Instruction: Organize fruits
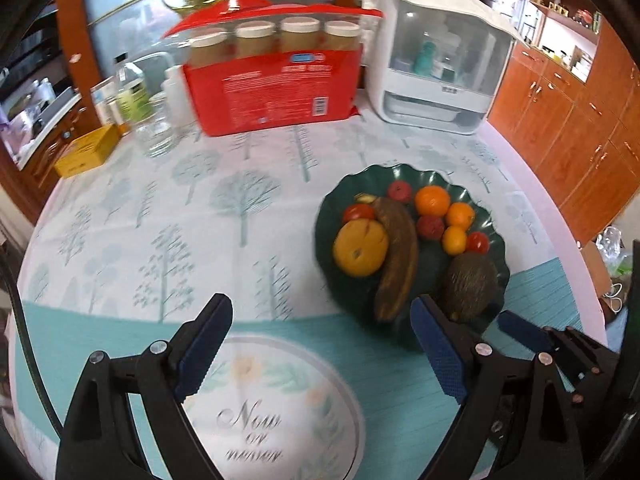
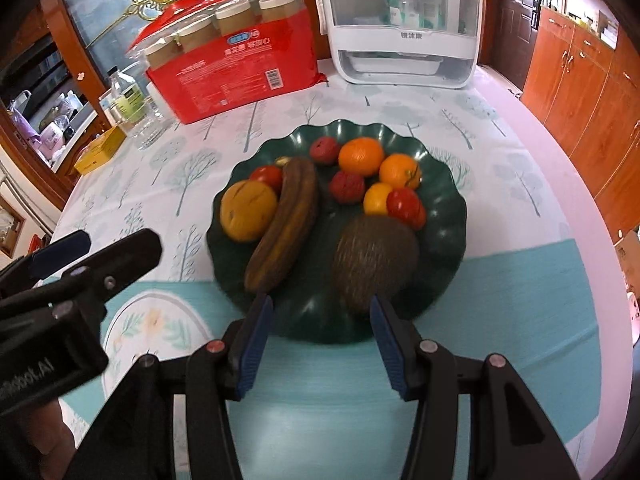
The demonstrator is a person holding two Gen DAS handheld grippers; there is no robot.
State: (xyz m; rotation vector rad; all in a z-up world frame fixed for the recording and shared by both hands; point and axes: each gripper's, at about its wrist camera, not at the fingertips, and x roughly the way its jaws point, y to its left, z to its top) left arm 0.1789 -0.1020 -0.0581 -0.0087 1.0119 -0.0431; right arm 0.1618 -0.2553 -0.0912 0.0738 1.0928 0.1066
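Note:
A dark green scalloped plate (image 2: pixel 444 240) (image 1: pixel 496 240) holds the fruit: a brown banana (image 2: pixel 288 224) (image 1: pixel 396 252), a brown oval fruit (image 2: pixel 376 264) (image 1: pixel 472 284), a yellow-orange fruit (image 2: pixel 248 210) (image 1: pixel 360 246), oranges (image 2: pixel 360 156) (image 1: pixel 432 200), red lychees (image 2: pixel 347 186) and small tomatoes (image 2: pixel 405 205). My right gripper (image 2: pixel 320 336) is open and empty, its fingers at the plate's near rim. My left gripper (image 1: pixel 320 348) is open and empty above the tablecloth, left of the plate; it also shows in the right wrist view (image 2: pixel 96 256).
A red box of jars (image 1: pixel 276 84) (image 2: pixel 236 68), a white cabinet appliance (image 1: pixel 440 56) (image 2: pixel 404 24), bottles and a glass (image 1: pixel 152 120) and a yellow box (image 1: pixel 86 154) stand along the table's far side. Wooden cabinets (image 1: pixel 568 120) are to the right.

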